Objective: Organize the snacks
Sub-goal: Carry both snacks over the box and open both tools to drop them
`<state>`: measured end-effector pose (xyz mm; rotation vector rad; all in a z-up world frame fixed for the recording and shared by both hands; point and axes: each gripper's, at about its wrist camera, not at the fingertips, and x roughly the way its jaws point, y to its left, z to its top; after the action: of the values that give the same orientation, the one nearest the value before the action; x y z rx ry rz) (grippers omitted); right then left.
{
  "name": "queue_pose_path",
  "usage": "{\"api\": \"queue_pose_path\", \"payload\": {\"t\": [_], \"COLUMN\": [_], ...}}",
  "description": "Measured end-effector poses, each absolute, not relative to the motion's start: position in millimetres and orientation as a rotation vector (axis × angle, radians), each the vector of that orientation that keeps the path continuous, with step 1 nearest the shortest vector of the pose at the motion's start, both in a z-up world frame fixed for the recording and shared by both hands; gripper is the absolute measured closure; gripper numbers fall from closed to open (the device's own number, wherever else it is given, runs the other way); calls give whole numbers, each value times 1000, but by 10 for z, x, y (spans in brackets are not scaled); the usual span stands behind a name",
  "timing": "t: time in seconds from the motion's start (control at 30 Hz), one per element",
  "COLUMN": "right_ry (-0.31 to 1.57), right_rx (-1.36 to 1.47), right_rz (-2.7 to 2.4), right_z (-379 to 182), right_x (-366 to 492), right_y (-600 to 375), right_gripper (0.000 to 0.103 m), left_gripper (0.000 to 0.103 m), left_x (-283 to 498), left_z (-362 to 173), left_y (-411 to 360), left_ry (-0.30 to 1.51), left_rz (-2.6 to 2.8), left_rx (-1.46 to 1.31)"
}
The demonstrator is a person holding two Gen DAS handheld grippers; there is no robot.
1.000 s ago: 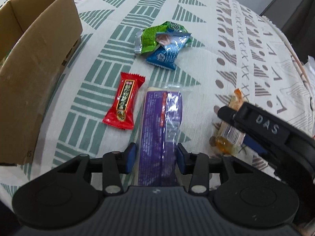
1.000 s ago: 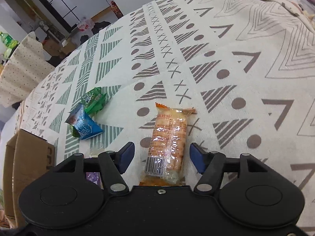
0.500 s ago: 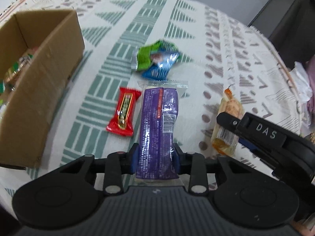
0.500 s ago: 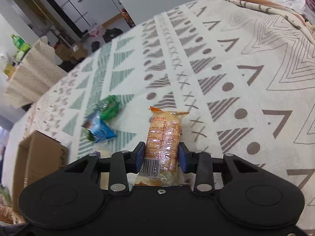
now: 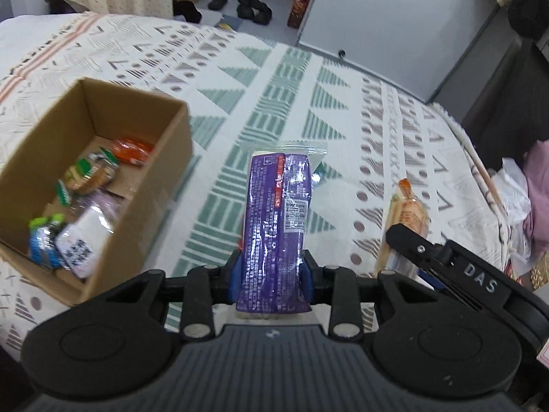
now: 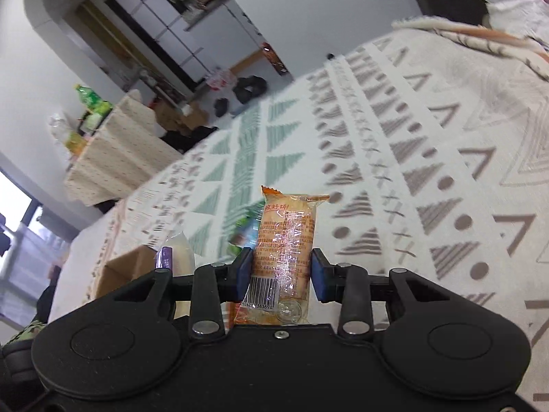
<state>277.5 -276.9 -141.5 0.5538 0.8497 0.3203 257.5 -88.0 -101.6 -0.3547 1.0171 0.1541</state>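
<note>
My left gripper (image 5: 272, 274) is shut on a long purple snack pack (image 5: 276, 219), lifted off the patterned cloth (image 5: 260, 103). To its left stands an open cardboard box (image 5: 171, 158) with several snacks inside. My right gripper (image 6: 280, 274) is shut on an orange cracker pack (image 6: 286, 240), also raised above the cloth; from the left wrist view that pack (image 5: 408, 213) shows at the right, with the right gripper's body (image 5: 446, 267) below it. In the right wrist view the purple pack (image 6: 166, 257) and the box (image 6: 127, 271) appear at the lower left.
Green and blue snack packs (image 6: 243, 230) lie blurred on the cloth behind the cracker pack. Crumpled clothes (image 5: 525, 199) sit at the cloth's right edge. Beyond the far edge are a floor with shoes (image 5: 254, 7) and a cloth-covered side table (image 6: 120, 151).
Both grippers closed on their packs and lifted them off the cloth. The views tilted up, so the box's inside and the room now show; the red snack dropped out of sight.
</note>
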Motion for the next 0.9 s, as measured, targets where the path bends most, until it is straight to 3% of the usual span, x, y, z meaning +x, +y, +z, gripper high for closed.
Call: {"api": "queue_pose_path", "payload": {"t": [0.4,0.9], "right_ry": [739,705], "right_rx": [514,508], "right_rz": [490,553], "right_z": [-1074,-910], "right_x": [2619,2446], "right_y": [-2373,-1690], "right_gripper": [67,67], "left_gripper": [70,70], "left_x": [2272,2083], "left_z": [-557,-486], "left_y": [-343,514], "left_ry": [907,880], "left_rz": [235,303], "left_rx": [-373,-414]}}
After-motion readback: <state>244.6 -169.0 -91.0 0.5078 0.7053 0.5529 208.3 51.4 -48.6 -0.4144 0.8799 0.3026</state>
